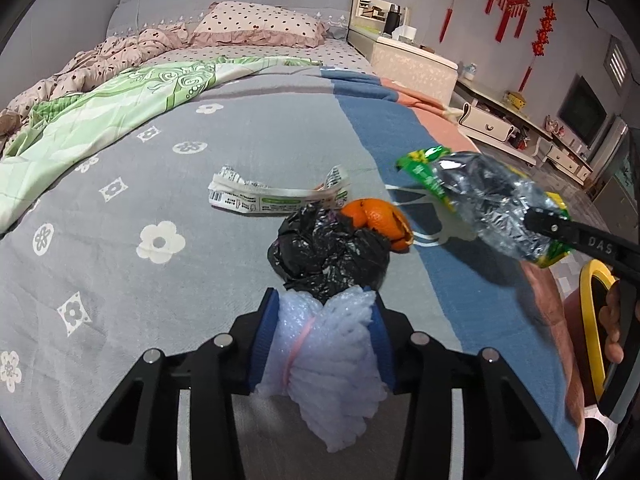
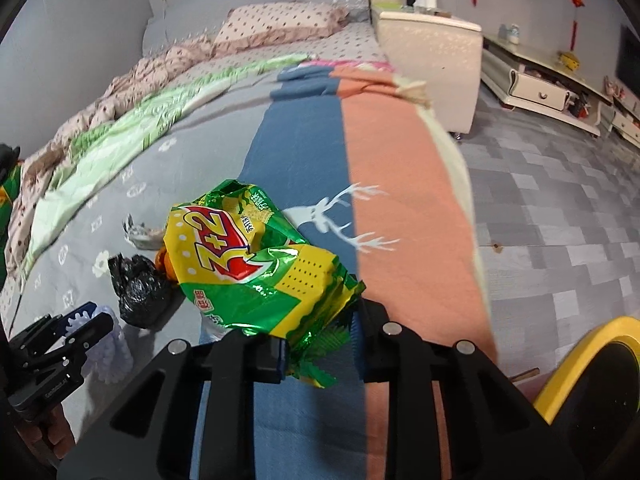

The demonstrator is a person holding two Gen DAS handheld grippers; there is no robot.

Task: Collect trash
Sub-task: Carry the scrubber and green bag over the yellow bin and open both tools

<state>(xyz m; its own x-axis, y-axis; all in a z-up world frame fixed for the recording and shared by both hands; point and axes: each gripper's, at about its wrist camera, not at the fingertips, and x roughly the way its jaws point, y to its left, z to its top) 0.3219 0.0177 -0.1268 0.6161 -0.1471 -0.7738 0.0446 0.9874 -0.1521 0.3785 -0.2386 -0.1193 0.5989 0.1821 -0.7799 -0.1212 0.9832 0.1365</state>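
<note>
My left gripper (image 1: 323,312) is shut on a white foam net (image 1: 320,360) tied with a pink band, low over the grey bedspread. Just ahead of it lie a crumpled black plastic bag (image 1: 328,252), an orange peel (image 1: 376,218) and a torn white paper wrapper (image 1: 276,196). To the right, my right gripper (image 1: 556,226) holds a crumpled snack bag (image 1: 492,204) off the bed. In the right wrist view, that gripper (image 2: 320,340) is shut on the green and yellow snack bag (image 2: 256,264). The left gripper (image 2: 80,320), foam net (image 2: 114,348) and black bag (image 2: 138,288) show at lower left.
A yellow-rimmed bin (image 1: 588,320) (image 2: 592,376) stands on the floor at the bed's right edge, beside a person's hand (image 1: 612,320). A green quilt (image 1: 100,112) and dotted pillow (image 1: 260,24) lie further up the bed. A white bedside cabinet (image 2: 432,56) and low shelf unit (image 2: 544,84) line the wall.
</note>
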